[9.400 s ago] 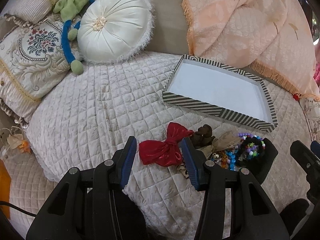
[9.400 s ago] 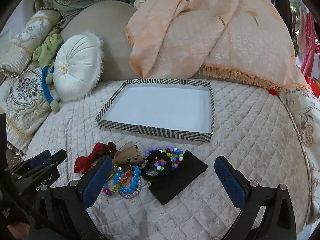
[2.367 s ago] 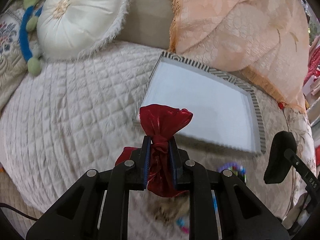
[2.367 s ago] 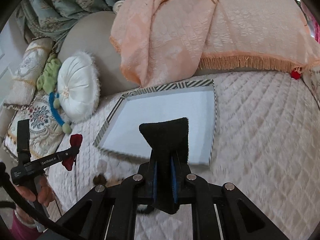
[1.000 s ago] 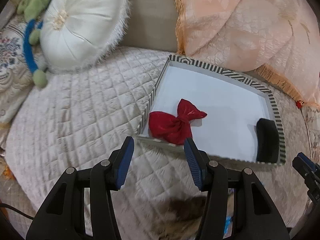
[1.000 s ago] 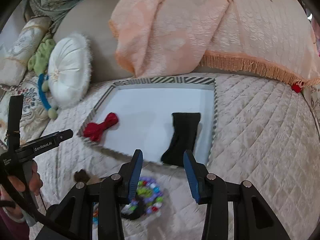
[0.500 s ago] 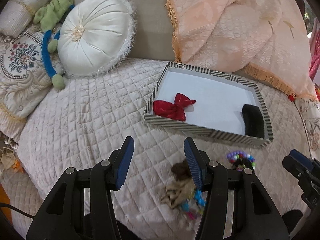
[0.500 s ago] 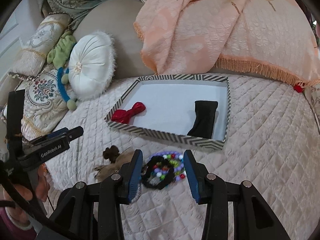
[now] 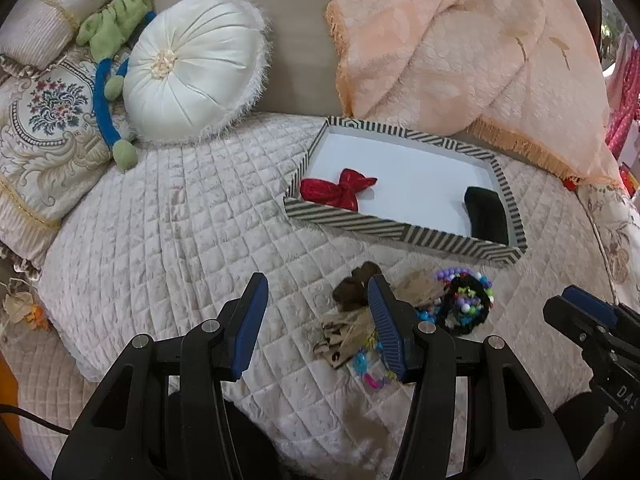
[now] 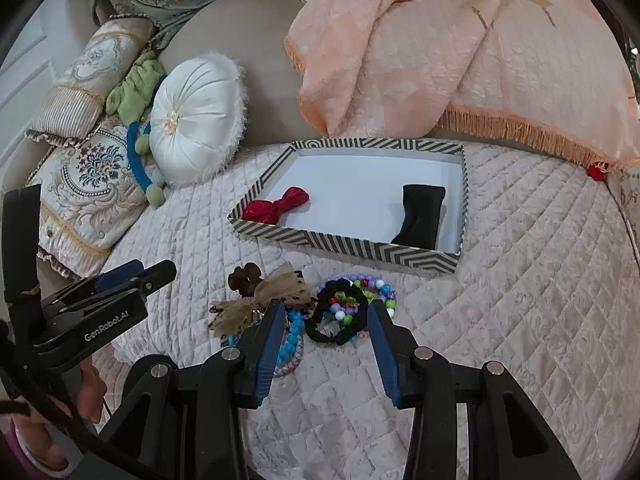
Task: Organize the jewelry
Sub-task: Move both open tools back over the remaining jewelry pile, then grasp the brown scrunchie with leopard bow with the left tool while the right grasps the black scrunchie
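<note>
- Jewelry [image 10: 320, 304] is lying in a loose heap on the quilt [image 10: 520, 280], low in the middle of the right wrist view, just in front of the striped tray [image 10: 348, 246].
- Two pieces are sitting in the tray: a red bow [image 10: 276, 206] at its left end and a black bow [image 10: 420, 216] at its right, well apart.
- Right gripper [image 10: 326, 322] is hanging over the heap with its jaws half apart and empty, framing a black scrunchie [image 10: 336, 320] that is lying on beaded bracelets [image 10: 380, 286].
- Left gripper [image 9: 316, 320] is standing wide and empty, low in the middle of its view, near a brown flower clip [image 9: 356, 284] and a tan bow [image 9: 416, 288].
- Picking well here looks like a matter of singling out one piece: the scrunchie is tangling with the beads, so a pinch on its outer edge seems safer than a dive into the middle.
- For the left side, I would be aiming at the clip, which is lying at the heap's edge and clear of the beads.
- Bare tray floor between the two bows is looking like the sensible spot for the next pieces, so nothing lands on top of them.
</note>
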Demonstrator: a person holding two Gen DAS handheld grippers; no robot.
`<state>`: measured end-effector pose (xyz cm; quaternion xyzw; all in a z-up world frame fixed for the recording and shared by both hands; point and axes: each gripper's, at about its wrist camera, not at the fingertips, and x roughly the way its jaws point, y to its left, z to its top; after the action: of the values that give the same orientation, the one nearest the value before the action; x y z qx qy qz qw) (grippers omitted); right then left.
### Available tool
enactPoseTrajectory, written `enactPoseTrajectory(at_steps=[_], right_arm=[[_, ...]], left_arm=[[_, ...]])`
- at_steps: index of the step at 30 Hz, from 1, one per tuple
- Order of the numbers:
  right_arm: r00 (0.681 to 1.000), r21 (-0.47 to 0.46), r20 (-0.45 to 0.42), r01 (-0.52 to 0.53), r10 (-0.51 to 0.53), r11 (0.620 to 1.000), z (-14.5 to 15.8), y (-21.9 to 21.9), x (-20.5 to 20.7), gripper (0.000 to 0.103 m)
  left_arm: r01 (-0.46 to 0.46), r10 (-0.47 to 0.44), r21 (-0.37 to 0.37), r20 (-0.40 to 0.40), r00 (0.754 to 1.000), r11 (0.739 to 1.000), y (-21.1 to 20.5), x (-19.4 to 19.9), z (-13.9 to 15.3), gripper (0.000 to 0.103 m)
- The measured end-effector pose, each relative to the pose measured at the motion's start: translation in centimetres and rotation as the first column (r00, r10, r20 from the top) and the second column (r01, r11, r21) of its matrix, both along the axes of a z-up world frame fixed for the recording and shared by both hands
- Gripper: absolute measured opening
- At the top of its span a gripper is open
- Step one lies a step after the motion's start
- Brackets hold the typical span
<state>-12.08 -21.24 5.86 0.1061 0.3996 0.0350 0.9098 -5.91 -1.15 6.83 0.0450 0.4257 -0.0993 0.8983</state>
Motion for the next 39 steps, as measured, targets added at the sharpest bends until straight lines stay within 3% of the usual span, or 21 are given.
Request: enactPoseTrajectory(at_steps=[11, 18, 25, 29, 39], right_arm=[[0.998, 0.015, -0.061, 0.03, -0.029, 0.999, -2.5, -1.8, -0.2, 0.041], [0.994, 0.039, -0.105, 0.024, -0.02, 0.999, -4.7, -2.3, 0.6, 0.041], [0.995, 0.027, -0.099, -0.01, 0.013, 1.0, -5.7, -2.1, 2.1, 0.04], [0.994, 0.032, -0.103, -0.03, 0.033, 0.999, -6.3, -1.9, 3.9, 0.036], [0.989, 0.056, -0.12, -0.084, 0.091, 0.995, -8.1, -1.9, 7.4, 0.034]], left_arm=[[0.019, -0.032, -0.098, -0.135, 0.99, 0.995, 2.2, 1.2, -1.8, 0.052], [0.083, -0.104, -0.111, -0.201, 0.974, 0.99, 1.6, 1.4, -4.0, 0.052], [0.099, -0.129, -0.136, -0.238, 0.963, 0.986, 1.0, 2.4, -5.4, 0.052], [0.098, -0.136, -0.16, -0.244, 0.96, 0.982, 0.8, 3.2, -5.8, 0.061], [0.108, -0.161, -0.189, -0.294, 0.942, 0.976, -0.5, 6.5, -7.6, 0.063]])
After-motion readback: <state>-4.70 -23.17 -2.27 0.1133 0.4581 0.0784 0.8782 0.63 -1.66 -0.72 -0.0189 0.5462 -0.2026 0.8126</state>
